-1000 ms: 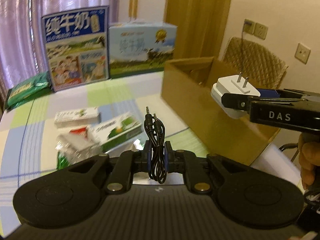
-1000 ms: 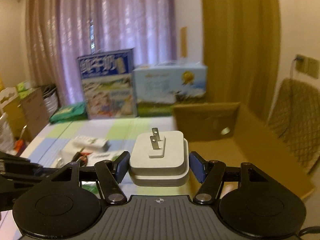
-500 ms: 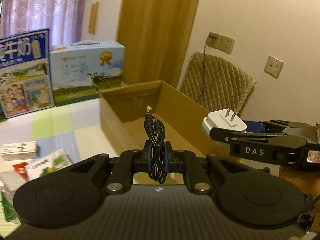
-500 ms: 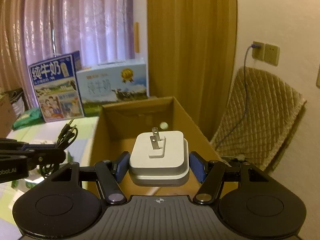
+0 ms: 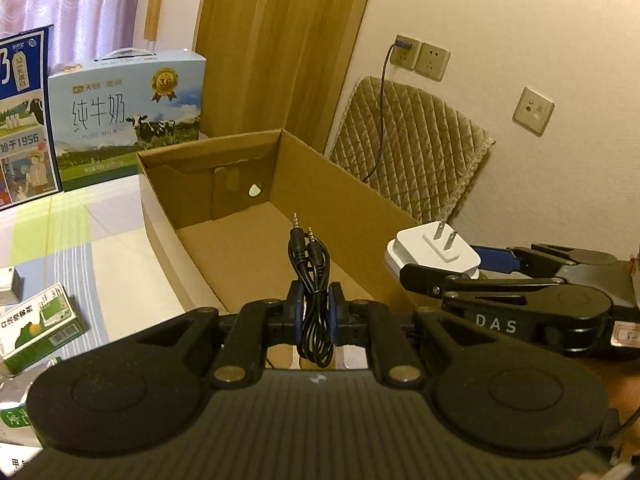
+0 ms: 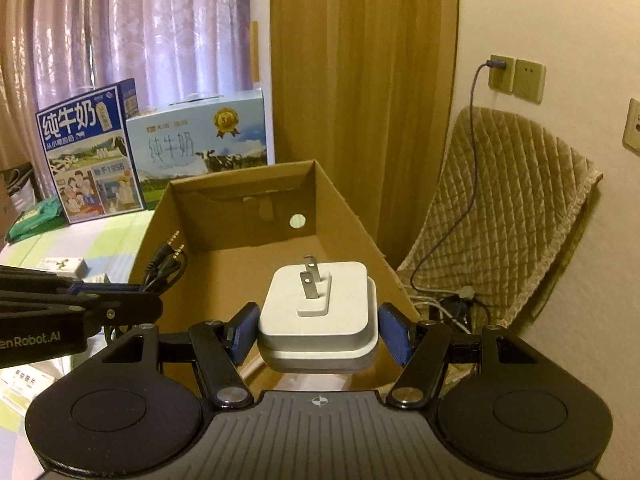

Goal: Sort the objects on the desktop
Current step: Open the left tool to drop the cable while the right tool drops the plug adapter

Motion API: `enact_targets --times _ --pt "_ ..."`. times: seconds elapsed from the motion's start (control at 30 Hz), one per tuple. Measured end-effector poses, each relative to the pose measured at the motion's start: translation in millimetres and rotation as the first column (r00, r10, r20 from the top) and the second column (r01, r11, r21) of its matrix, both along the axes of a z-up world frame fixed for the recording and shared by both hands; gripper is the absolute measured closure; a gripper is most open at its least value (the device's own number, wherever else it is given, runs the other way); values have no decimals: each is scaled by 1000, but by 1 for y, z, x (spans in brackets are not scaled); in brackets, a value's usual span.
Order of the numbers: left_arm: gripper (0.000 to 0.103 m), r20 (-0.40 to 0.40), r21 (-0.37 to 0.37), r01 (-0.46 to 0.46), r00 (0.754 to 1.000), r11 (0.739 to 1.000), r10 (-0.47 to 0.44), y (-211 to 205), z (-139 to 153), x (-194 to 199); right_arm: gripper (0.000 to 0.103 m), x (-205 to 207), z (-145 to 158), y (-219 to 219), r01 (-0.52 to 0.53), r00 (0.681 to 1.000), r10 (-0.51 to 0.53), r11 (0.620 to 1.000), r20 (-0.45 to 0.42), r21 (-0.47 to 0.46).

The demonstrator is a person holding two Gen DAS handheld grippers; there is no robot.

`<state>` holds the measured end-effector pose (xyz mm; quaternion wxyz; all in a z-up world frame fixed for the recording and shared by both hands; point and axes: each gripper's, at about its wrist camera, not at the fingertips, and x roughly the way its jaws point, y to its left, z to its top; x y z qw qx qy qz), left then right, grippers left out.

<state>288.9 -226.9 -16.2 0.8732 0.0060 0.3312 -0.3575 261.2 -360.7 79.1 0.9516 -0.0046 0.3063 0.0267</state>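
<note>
My left gripper (image 5: 314, 308) is shut on a coiled black audio cable (image 5: 310, 256) whose two jack plugs point upward. It hovers over the near end of an open cardboard box (image 5: 340, 200). My right gripper (image 6: 318, 332) is shut on a white plug charger (image 6: 320, 304) with its two prongs facing up, held above the same box (image 6: 240, 216). In the left wrist view the charger (image 5: 434, 250) sits just right of the cable, over the box's right wall. In the right wrist view the cable (image 6: 164, 264) shows at the left. The box floor looks bare.
Two milk cartons (image 5: 128, 112) (image 6: 88, 152) stand behind the box on the checked tablecloth (image 5: 100, 232). Small green-and-white packets (image 5: 40, 328) lie at the left. A quilted chair (image 5: 408, 144) and wall sockets (image 5: 418, 56) are to the right.
Both grippers have swung right, from over the table with the packets to above the open box. Each keeps its hold on its object.
</note>
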Motion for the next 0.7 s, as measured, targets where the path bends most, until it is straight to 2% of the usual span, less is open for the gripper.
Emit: enact_targets --times 0.07,0.1,0.13,0.5,0.63,0.7 --pt "92 -8 -6 3 1000 1000 -3 -2 -2 2 41 1 -1 -1 -1 1000 1 1000 -6 1" --pt "87 -11 -10 3 1000 1000 -3 -2 -3 3 41 1 -2 -2 0 1000 0 1000 -9 3" --pt "78 -12 -12 2 1000 1000 -2 -2 -3 4 41 1 -3 -3 0 1000 0 1000 -11 6" --pt "78 24 -34 -63 998 997 64 19 6 3 41 4 -5 0 -27 999 27 999 -30 22" --pt "78 30 -49 -76 997 996 77 27 10 3 41 8 -9 1 -54 998 56 996 -18 65" --pt "78 32 -49 -78 996 996 80 31 11 2 38 10 -10 3 -57 998 58 995 -11 79"
